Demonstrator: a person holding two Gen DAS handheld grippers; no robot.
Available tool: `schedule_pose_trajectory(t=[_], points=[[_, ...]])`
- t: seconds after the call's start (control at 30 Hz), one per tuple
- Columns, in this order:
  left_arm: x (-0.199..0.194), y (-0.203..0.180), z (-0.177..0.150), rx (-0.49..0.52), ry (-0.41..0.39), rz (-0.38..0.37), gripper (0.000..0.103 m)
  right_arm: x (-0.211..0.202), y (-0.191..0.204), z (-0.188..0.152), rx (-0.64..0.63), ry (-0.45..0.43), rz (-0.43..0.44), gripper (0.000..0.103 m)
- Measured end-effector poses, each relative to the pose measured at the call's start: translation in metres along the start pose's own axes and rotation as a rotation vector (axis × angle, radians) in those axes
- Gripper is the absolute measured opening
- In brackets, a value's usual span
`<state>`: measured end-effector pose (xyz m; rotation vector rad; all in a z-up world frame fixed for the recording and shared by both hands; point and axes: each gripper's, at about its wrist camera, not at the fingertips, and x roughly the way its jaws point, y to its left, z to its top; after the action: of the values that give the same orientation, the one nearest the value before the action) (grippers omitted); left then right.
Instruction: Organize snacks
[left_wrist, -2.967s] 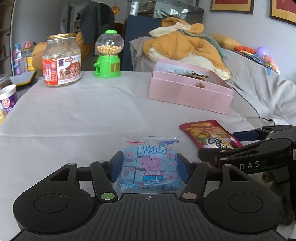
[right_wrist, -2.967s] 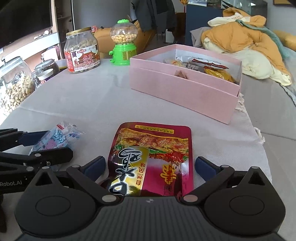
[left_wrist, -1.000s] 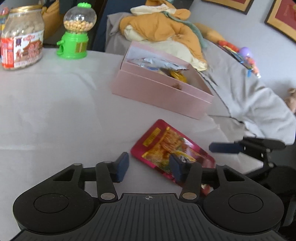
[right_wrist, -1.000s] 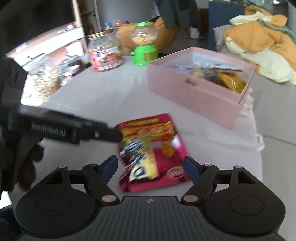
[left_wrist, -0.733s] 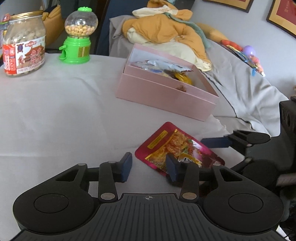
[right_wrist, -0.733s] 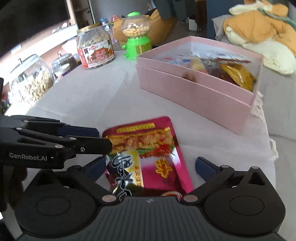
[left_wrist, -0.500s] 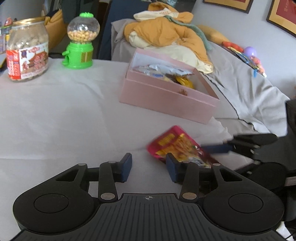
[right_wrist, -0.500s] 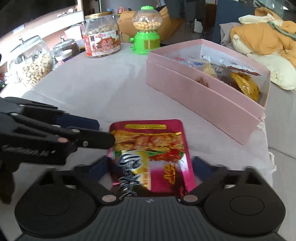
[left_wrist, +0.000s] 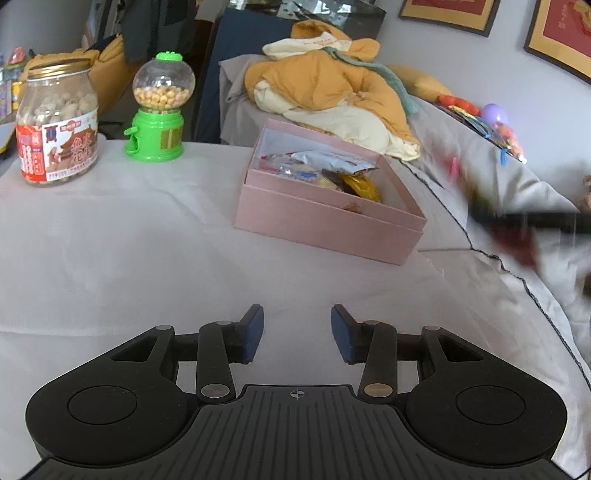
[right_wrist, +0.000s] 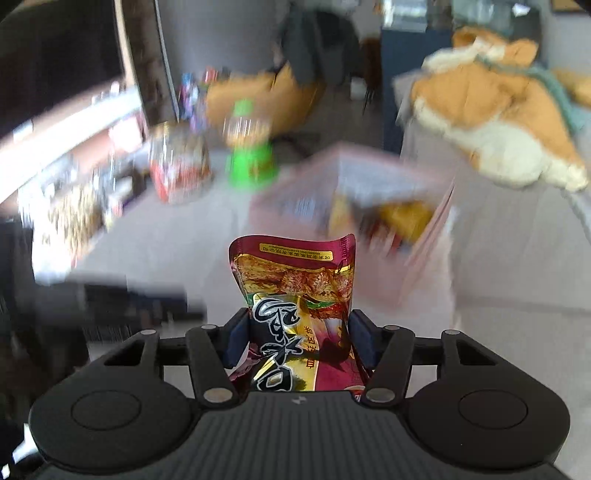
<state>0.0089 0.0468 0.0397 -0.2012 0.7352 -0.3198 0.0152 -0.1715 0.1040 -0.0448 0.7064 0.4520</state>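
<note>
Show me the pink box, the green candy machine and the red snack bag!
pink box (left_wrist: 325, 221): left wrist view, front wall.
candy machine (left_wrist: 157, 138): left wrist view, green base.
snack bag (right_wrist: 295, 284): right wrist view, upper printed face.

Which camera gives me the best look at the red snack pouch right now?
The right wrist view. The red snack pouch stands sharp and centred there, pinched between the right gripper fingers, its printed face toward the lens. The left wrist view shows only a dark red motion-blurred smear at its right edge, past the pink box.

Both wrist views low over table, sharing pink box.
</note>
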Motion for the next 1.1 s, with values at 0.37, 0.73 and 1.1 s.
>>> schedule_pose_trajectory(t=[0.37,0.73,1.1], points=[[0.002,0.014,-0.007,0.033,-0.056,0.086,0.046,0.071,-0.033,0.130,0.030,-0.081,-0.213,0.089],[0.000,0.008,-0.032,0.027,-0.081,0.137,0.046,0.079,0.005,-0.019,0.094,0.025,-0.156,0.089],[0.017,-0.015,-0.042,0.130,-0.076,0.239,0.047,0.095,0.017,-0.075,0.146,0.045,-0.313,0.103]])
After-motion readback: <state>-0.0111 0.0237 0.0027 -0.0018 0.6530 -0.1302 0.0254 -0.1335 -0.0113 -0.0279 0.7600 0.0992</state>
